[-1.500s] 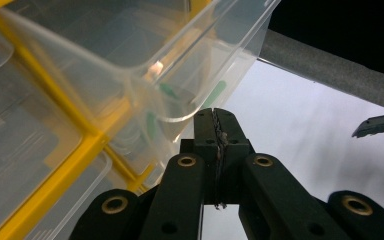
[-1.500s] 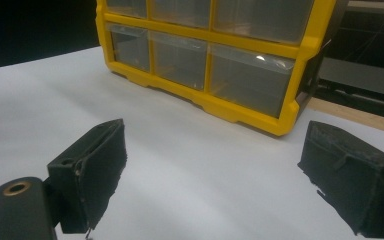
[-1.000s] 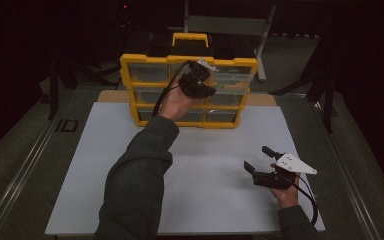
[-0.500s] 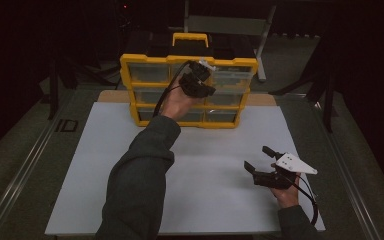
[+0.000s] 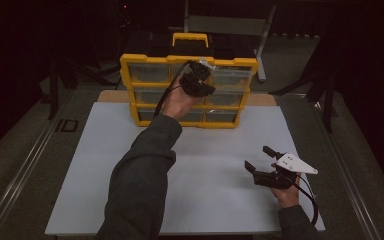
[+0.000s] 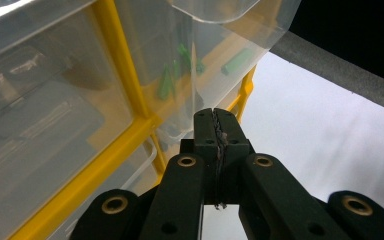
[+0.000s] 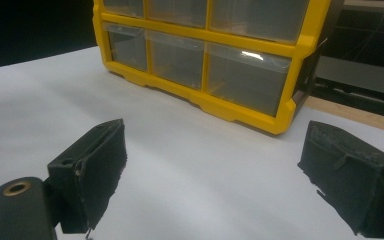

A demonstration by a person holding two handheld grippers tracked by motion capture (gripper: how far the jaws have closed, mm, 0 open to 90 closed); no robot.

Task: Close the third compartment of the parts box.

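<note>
A yellow drawer cabinet [image 5: 187, 90] stands at the far edge of the white surface [image 5: 205, 170], its clear drawers [image 6: 55, 110] holding small green parts [image 6: 167, 82]. The left hand-held gripper [image 6: 215, 122] sits at a drawer front, jaws clenched together with nothing visibly between them. The right hand-held gripper [image 5: 260, 159] rests well apart on the surface, jaws spread wide, released.
</note>
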